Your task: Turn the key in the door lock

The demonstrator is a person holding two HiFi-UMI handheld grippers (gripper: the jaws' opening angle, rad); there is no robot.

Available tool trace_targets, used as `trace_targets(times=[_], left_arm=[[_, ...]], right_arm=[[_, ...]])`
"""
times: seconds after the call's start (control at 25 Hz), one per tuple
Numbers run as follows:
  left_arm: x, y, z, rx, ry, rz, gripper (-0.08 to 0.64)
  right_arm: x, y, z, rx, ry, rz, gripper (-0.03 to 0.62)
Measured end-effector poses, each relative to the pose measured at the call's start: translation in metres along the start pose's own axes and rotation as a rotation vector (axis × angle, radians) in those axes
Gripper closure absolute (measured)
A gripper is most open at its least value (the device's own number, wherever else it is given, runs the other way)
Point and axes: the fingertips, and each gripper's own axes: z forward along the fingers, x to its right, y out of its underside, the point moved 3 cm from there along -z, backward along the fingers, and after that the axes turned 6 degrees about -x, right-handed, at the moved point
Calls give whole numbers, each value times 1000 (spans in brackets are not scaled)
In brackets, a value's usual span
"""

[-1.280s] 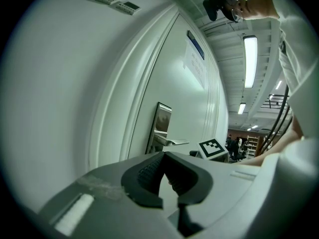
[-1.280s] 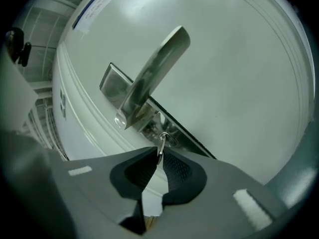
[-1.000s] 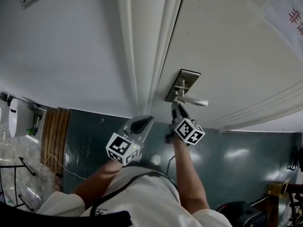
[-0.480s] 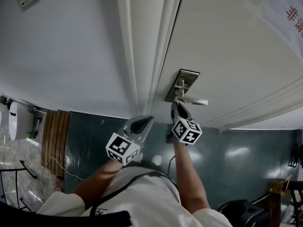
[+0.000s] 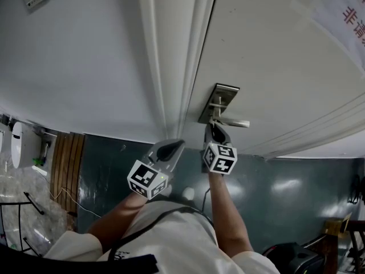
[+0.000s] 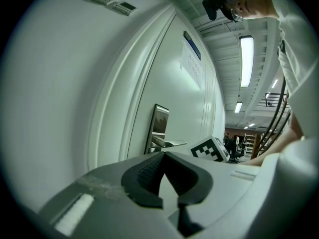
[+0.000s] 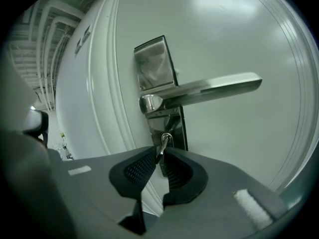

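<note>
Silver metal key [image 7: 163, 142]: 1, tilted, in keyhole at frame centre, below 1 steel lever handle [image 7: 214, 88] | grippers: 2 | right gripper [image 7: 160, 156]: jaws opening, key between tips | left gripper [image 6: 163, 156]: jaws together, empty

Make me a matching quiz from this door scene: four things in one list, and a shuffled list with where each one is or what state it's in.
Things: 1 key; 2 door handle; 3 left gripper; 4 paper notice.
Descriptions: A jaws together, holding nothing; B high on the door; C in the lock; D silver lever, sticking out level.
Pairs: 1-C; 2-D; 3-A; 4-B.
</note>
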Motion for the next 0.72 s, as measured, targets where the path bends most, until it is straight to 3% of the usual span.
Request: trace_targets(times=[0.72], left_arm=[[9,2,0,-4,-12,5,555]], right_arm=[[-7,-3,0,-41,87,-342,525]])
